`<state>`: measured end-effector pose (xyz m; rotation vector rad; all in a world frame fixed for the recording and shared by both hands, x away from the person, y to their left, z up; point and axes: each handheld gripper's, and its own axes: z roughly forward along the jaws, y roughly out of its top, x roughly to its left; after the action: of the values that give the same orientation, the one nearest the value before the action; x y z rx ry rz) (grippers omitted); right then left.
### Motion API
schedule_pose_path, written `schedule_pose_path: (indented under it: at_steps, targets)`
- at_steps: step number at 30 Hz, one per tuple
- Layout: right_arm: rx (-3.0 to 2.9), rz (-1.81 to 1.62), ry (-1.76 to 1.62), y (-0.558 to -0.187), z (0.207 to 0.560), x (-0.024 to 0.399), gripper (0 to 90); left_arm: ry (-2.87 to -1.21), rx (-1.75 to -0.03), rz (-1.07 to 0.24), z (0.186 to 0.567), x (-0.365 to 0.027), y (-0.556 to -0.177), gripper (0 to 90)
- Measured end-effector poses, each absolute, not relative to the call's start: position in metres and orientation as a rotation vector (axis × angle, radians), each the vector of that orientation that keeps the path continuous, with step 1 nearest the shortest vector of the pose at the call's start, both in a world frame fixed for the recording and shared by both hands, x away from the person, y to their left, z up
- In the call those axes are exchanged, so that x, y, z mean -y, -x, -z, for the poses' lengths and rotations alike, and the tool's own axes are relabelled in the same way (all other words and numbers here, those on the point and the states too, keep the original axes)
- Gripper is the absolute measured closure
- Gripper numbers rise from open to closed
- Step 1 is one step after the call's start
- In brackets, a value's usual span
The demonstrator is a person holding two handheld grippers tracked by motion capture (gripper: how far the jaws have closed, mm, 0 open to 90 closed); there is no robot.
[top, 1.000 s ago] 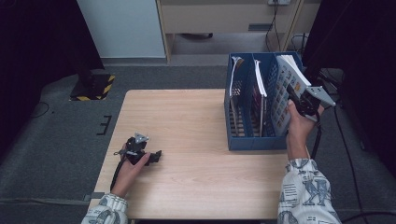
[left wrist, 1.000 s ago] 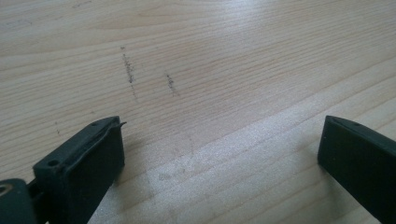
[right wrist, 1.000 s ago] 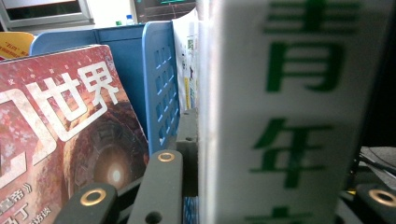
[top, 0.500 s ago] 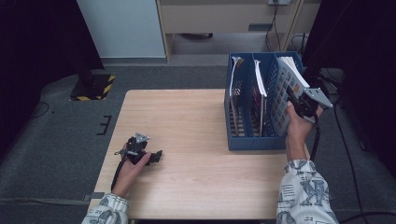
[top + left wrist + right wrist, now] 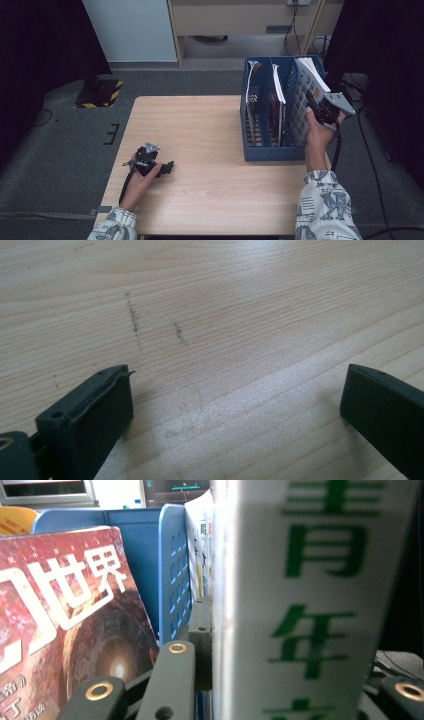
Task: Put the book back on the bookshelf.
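Right gripper (image 5: 316,100) is clamped on the thick white book with green characters on its spine (image 5: 305,605): in the right gripper view one jaw pad sits flat against the book's side and the spine runs up between the jaws. From the high view the book (image 5: 311,72) stands tilted in the rightmost slot of the blue perforated plastic file rack (image 5: 272,150), its top poking above the rim, right hand (image 5: 318,134) up at the rack's right end.

Left gripper (image 5: 165,166) is idle, lying on the light wooden table (image 5: 210,130) near the left front, jaws spread wide with nothing but bare wood grain between them.

Status, my read:
- The other two slots each hold a magazine; the red-covered one with white characters (image 5: 65,630) stands next door, behind the blue divider.
- The white book is in its slot or nearly so. I can't tell whether its bottom edge is seated.
- Table has nothing loose on it, so this looks like the last item.
- Left: seat it, let go, pull the hand clear.
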<state>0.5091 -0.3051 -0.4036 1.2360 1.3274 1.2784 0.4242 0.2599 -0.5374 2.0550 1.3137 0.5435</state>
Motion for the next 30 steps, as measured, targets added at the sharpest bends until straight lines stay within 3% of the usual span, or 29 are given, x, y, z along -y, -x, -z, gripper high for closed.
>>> schedule_pose_path:
  at_steps: [30]
  targets:
    - [-1.335, -1.298, -1.217, -0.517, 0.424, 0.309, 72.9, -2.049, -1.318, -0.546, 0.537, -0.26, -0.424, 0.3]
